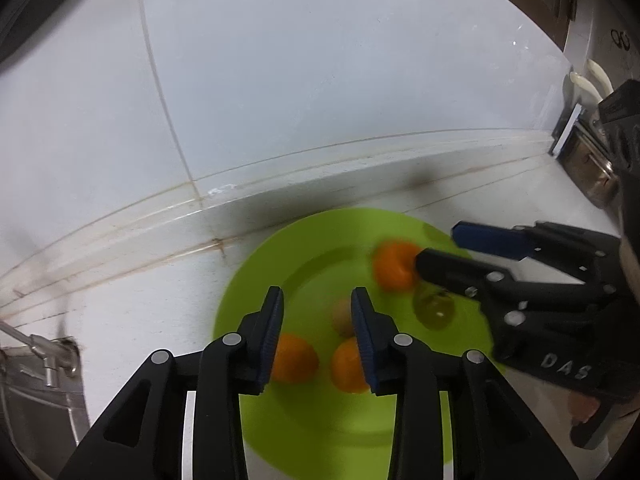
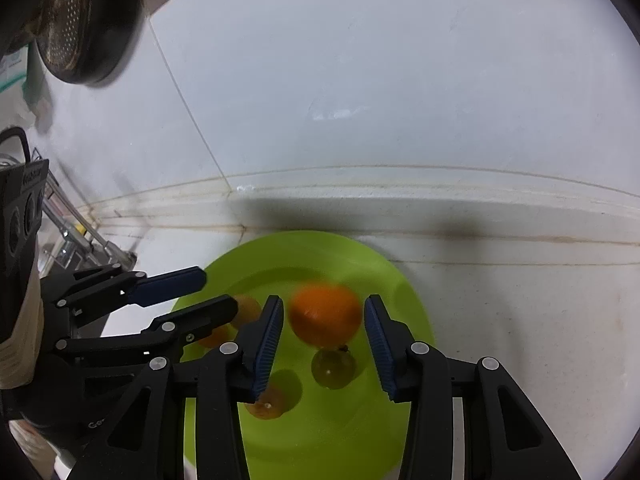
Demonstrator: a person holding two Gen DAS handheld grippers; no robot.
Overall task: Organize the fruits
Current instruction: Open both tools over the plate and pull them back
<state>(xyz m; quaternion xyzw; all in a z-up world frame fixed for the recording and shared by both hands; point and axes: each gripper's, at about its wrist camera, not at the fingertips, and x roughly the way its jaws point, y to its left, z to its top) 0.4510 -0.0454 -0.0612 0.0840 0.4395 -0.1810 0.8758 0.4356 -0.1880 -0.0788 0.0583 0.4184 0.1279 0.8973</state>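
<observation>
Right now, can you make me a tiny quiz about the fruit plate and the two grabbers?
1. True or false: the green plate sits on the counter beside the tiled wall.
2. How many orange fruits are on the plate?
A. one
B. three
C. six
3. Fill the gap: the right gripper is open around the blurred ____.

Key:
1. True.
2. B: the blurred one, plus two near the left gripper, at and. A green fruit and a brownish one lie there too.
3. orange
</observation>
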